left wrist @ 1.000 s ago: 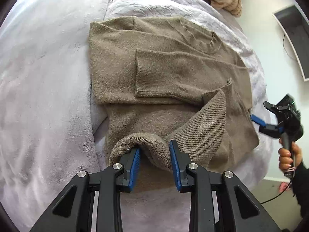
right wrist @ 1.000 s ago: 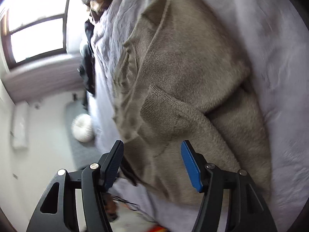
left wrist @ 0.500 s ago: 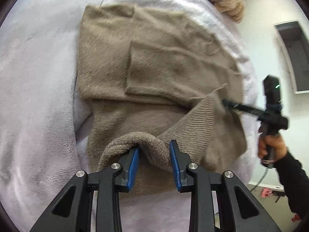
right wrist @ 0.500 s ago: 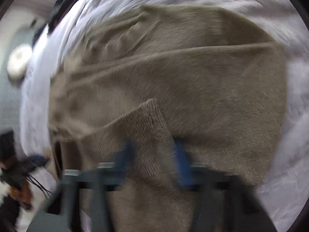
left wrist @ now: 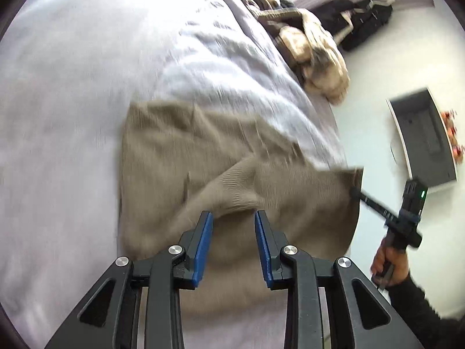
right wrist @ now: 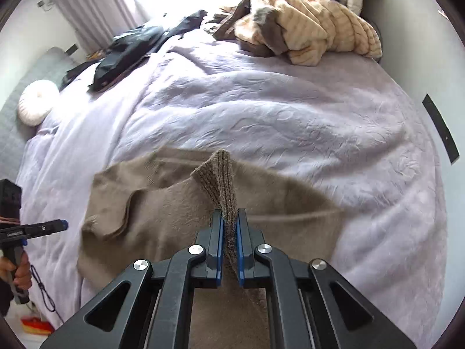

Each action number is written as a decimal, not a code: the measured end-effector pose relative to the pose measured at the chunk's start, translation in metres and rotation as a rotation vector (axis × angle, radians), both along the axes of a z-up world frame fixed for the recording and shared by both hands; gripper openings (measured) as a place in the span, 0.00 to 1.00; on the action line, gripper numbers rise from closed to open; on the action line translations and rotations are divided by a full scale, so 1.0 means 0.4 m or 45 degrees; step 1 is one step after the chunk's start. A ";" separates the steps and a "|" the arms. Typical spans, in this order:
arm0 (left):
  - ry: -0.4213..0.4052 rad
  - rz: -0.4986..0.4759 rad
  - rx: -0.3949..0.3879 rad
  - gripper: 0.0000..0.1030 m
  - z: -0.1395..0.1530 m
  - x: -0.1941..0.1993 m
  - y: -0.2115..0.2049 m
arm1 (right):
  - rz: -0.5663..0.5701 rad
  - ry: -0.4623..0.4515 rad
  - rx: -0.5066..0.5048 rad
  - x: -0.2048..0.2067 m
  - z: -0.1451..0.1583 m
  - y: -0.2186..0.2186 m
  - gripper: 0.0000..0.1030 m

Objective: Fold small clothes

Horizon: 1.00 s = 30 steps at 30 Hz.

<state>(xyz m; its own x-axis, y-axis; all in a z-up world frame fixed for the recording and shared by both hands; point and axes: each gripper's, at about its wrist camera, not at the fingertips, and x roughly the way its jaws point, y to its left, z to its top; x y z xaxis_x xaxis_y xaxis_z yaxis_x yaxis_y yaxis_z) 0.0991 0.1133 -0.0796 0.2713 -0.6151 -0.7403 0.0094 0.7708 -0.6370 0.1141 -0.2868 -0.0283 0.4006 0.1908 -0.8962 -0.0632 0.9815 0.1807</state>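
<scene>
A taupe knit sweater [left wrist: 180, 157] lies on the lilac bedspread [left wrist: 72, 87], partly folded; it also shows in the right wrist view [right wrist: 162, 212]. My right gripper [right wrist: 229, 226] is shut on the sweater's ribbed hem [right wrist: 222, 174] and holds it lifted; it shows in the left wrist view [left wrist: 356, 193] at the lifted corner. My left gripper [left wrist: 232, 226] is open, its blue pads apart just above the sweater's raised fold, gripping nothing. It shows at the left edge of the right wrist view [right wrist: 58, 225].
A beige striped garment heap [right wrist: 308, 20] and dark clothes [right wrist: 139, 46] lie at the far side of the bed. A white round cushion [right wrist: 37, 104] sits at the left. A wall-mounted screen [left wrist: 424, 142] is at the right, beyond the bed's edge.
My right gripper swung in, closed on the ribbed hem and lifted it. My left gripper let go of the bunched fold and stands open. Both views moved to show more of the bed.
</scene>
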 end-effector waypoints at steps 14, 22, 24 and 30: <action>-0.320 -0.364 0.637 1.00 0.019 -0.016 -0.177 | -0.148 0.212 0.095 0.083 -0.245 -0.082 0.08; -0.390 -0.701 1.083 0.71 -0.128 -0.026 -0.346 | -0.158 0.220 0.100 0.083 -0.256 -0.080 0.08; -0.327 -0.617 1.069 0.30 -0.140 0.009 -0.326 | -0.162 0.213 0.100 0.081 -0.251 -0.079 0.08; -0.289 -0.245 0.678 0.07 -0.033 0.057 -0.167 | -0.137 0.070 0.071 0.031 -0.151 -0.060 0.08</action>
